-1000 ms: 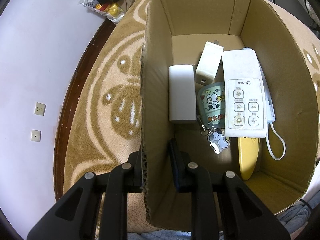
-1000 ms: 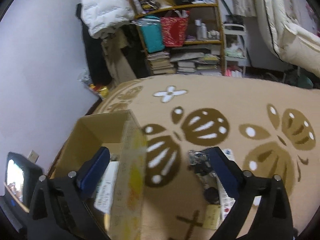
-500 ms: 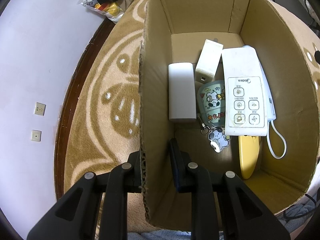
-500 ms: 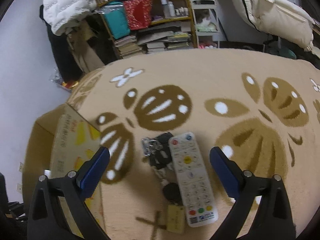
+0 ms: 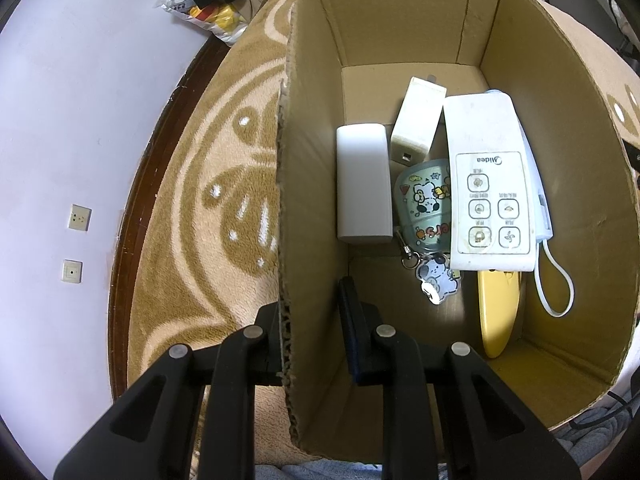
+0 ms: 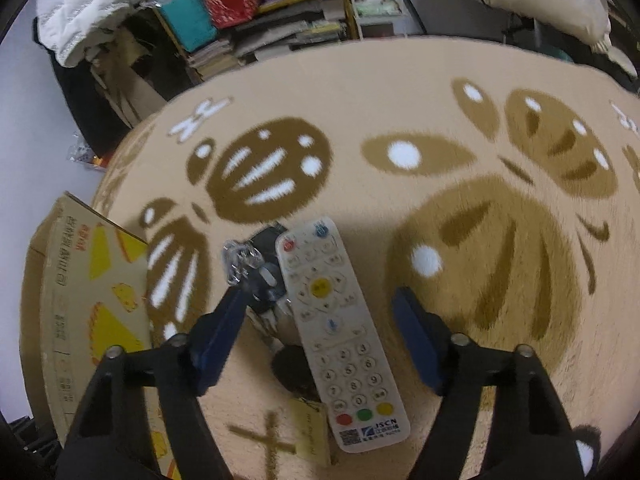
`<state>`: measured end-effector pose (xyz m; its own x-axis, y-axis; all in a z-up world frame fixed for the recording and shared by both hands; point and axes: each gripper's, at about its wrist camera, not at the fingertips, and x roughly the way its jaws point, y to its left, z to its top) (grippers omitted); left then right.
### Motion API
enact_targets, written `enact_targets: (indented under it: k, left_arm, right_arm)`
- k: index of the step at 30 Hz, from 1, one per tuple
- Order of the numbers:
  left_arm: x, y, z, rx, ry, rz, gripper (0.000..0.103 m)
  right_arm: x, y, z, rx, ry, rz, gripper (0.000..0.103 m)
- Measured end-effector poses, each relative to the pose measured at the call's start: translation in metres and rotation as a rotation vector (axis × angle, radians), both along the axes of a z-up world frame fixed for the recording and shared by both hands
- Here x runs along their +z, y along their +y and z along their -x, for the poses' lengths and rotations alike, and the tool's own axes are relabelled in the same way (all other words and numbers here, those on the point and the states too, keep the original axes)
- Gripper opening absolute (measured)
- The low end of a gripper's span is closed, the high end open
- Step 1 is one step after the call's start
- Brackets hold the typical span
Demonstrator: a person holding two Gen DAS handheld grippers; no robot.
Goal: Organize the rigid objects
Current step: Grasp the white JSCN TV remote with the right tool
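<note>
My left gripper (image 5: 312,312) is shut on the left wall of the cardboard box (image 5: 304,184). Inside the box lie a white Midea remote (image 5: 490,188), a white block (image 5: 363,184), a cream adapter (image 5: 416,124), a cartoon keychain case (image 5: 426,204) and a yellow object (image 5: 498,312). My right gripper (image 6: 320,316) is open above the rug, its fingers to either side of a white TV remote (image 6: 340,332) that lies next to a bunch of keys (image 6: 256,276). The box's printed outer side (image 6: 88,312) shows at the left of the right wrist view.
The patterned tan rug (image 6: 460,208) covers the floor. A cluttered shelf (image 6: 256,4) and a white jacket (image 6: 84,8) stand at the far edge. A wall with sockets (image 5: 80,218) is left of the box. A small tan tag (image 6: 310,428) lies by the remote.
My right gripper has swung right, away from the box, and down over the TV remote and keys. My left gripper has kept its hold on the box wall.
</note>
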<state>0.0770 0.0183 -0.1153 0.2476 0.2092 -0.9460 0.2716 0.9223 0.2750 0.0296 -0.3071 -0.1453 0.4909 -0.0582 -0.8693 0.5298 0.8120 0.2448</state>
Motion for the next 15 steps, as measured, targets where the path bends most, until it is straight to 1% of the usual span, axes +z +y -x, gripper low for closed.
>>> enact_targets:
  k: [5, 8, 11, 14, 15]
  left_arm:
    - [-0.001, 0.0, -0.001, -0.001, 0.003, -0.002, 0.021]
    - [-0.002, 0.0, -0.001, -0.002, 0.004, -0.004, 0.021]
    - [-0.003, 0.0, -0.001, -0.003, 0.005, -0.007, 0.021]
    - [-0.004, -0.001, 0.0, -0.006, 0.005, -0.009, 0.021]
    - [-0.005, -0.001, 0.0, -0.006, 0.006, -0.01, 0.021]
  right_arm:
    - [-0.01, -0.003, 0.001, -0.009, 0.029, -0.021, 0.076]
    - [-0.013, -0.002, 0.001, -0.006, 0.046, -0.017, 0.075]
    - [-0.016, 0.0, 0.0, 0.009, 0.062, -0.017, 0.067]
    - [-0.018, 0.002, -0.001, 0.031, 0.084, -0.007, 0.056]
    - [-0.018, 0.003, 0.0, 0.034, 0.087, -0.005, 0.056]
